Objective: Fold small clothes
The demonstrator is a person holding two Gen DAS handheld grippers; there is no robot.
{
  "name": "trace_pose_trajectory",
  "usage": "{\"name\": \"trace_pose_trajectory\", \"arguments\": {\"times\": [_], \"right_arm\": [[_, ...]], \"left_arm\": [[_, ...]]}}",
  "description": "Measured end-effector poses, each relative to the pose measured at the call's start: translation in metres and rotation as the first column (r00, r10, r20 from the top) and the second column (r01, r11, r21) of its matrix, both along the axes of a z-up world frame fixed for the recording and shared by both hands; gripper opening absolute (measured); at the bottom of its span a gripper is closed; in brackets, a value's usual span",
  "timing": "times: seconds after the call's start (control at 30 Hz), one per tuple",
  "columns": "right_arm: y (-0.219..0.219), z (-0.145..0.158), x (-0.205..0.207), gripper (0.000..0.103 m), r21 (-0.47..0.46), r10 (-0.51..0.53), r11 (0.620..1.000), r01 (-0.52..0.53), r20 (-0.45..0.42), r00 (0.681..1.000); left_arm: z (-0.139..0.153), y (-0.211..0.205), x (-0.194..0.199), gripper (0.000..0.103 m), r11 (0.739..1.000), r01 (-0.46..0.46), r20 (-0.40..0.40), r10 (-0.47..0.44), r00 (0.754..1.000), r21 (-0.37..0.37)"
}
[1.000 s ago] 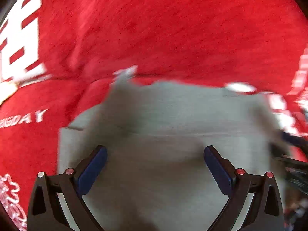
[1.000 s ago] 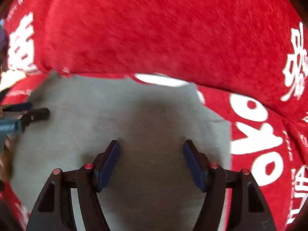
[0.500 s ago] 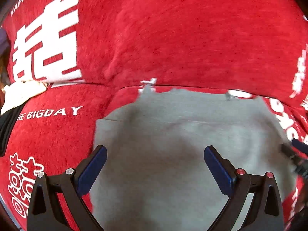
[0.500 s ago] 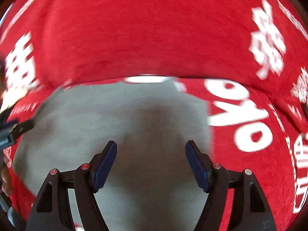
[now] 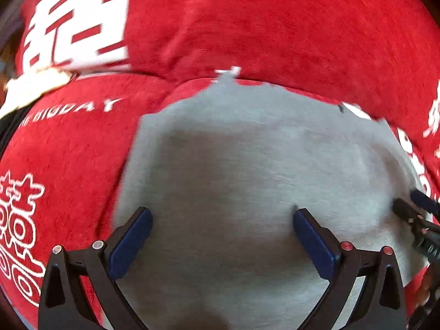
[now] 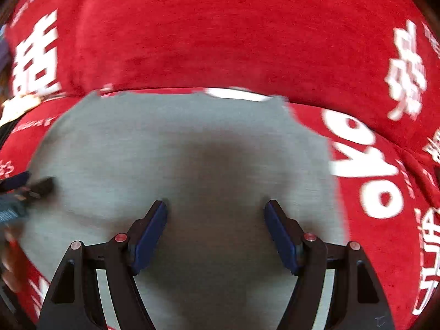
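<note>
Flat grey knit fabric garment [image 5: 247, 170] lies spread on red plush cover with white printed lettering [image 5: 247, 22], just below the cover's back fold. Left gripper [image 5: 221, 217] over garment's lower part, jaws wide, nothing between blue pads. Right gripper [image 6: 216, 209] also over the garment, jaws wide, empty. White crumpled cloth [image 5: 30, 88] far left of garment, apart from it.

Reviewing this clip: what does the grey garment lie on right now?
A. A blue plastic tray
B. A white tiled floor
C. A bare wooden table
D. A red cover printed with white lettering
D: the grey garment lies spread flat on the red cover, whose white lettering shows around the garment in both wrist views.
</note>
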State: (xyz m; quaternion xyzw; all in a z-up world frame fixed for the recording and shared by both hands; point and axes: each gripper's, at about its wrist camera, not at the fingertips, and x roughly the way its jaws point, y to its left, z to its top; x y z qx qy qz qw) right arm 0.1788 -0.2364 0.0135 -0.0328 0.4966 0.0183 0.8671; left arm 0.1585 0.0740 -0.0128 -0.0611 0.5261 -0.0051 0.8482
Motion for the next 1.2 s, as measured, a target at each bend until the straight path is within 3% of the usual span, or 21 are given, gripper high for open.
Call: {"name": "trace_pose_trajectory", "arguments": {"times": [0.07, 0.13, 0.23, 0.3, 0.4, 0.5, 0.6, 0.7, 0.83, 0.97, 1.03, 1.1, 1.2], "right_arm": [[-0.033, 0.000, -0.004, 0.076, -0.007, -0.046, 0.999, 0.046, 0.001, 0.999], [-0.068, 0.000, -0.009, 0.078, 0.031, -0.121, 0.992, 0.121, -0.014, 0.993], [-0.106, 0.007, -0.021, 0.078, 0.149, -0.227, 0.962, 0.230, -0.041, 0.973], [-0.101, 0.021, -0.035, 0.078, 0.079, -0.274, 0.959, 0.273, -0.003, 0.962], [-0.068, 0.039, -0.060, 0.078, 0.116, -0.213, 0.972, 0.205, 0.064, 0.975], [0.000, 0.042, -0.078, 0.078, 0.111, -0.051, 0.993, 0.043, 0.074, 0.996], [0.048, 0.030, -0.086, 0.078, 0.054, 0.077, 0.995, -0.080, 0.062, 0.995], [0.057, 0.005, -0.081, 0.078, 0.003, 0.105, 0.994, -0.105, 0.007, 0.994], [0.001, -0.003, -0.085, 0.078, 0.051, 0.005, 0.999, -0.006, 0.016, 1.000], [-0.054, 0.002, -0.097, 0.077, 0.076, -0.054, 0.996, 0.051, 0.030, 0.998], [-0.069, 0.004, -0.103, 0.078, 0.087, -0.047, 0.995, 0.044, 0.033, 0.998], [-0.076, 0.004, -0.107, 0.079, 0.010, -0.106, 0.994, 0.106, 0.006, 0.994], [-0.090, 0.015, -0.116, 0.079, 0.096, -0.163, 0.982, 0.160, 0.018, 0.987]], "left_arm": [[0.003, 0.011, -0.002, 0.103, 1.000, 0.004, -0.002, -0.004, 1.000, -0.022], [0.004, 0.020, -0.004, 0.103, 0.999, -0.024, 0.002, 0.024, 1.000, 0.046], [0.003, 0.044, -0.009, 0.103, 0.996, -0.087, -0.047, 0.085, 0.995, -0.026], [0.012, 0.052, -0.020, 0.103, 0.990, -0.142, -0.027, 0.141, 0.990, -0.017], [0.029, 0.033, -0.044, 0.103, 0.995, -0.102, 0.028, 0.102, 0.994, -0.013], [0.034, -0.006, -0.063, 0.103, 1.000, -0.001, 0.053, 0.000, 0.999, 0.021], [0.026, -0.036, -0.073, 0.103, 0.997, 0.071, 0.043, -0.073, 0.996, 0.040], [0.001, -0.037, -0.073, 0.103, 0.995, 0.072, -0.012, -0.071, 0.997, 0.076], [0.002, -0.011, -0.083, 0.103, 0.999, 0.043, 0.007, -0.043, 0.999, 0.014], [0.000, 0.005, -0.091, 0.103, 0.998, 0.061, 0.015, -0.061, 0.998, 0.004], [-0.001, 0.004, -0.097, 0.103, 0.996, 0.084, 0.019, -0.084, 0.996, 0.017], [-0.001, 0.005, -0.100, 0.103, 0.996, 0.083, -0.001, -0.083, 0.997, 0.023], [0.009, 0.011, -0.105, 0.103, 0.999, 0.041, 0.001, -0.041, 0.999, 0.014]]}}
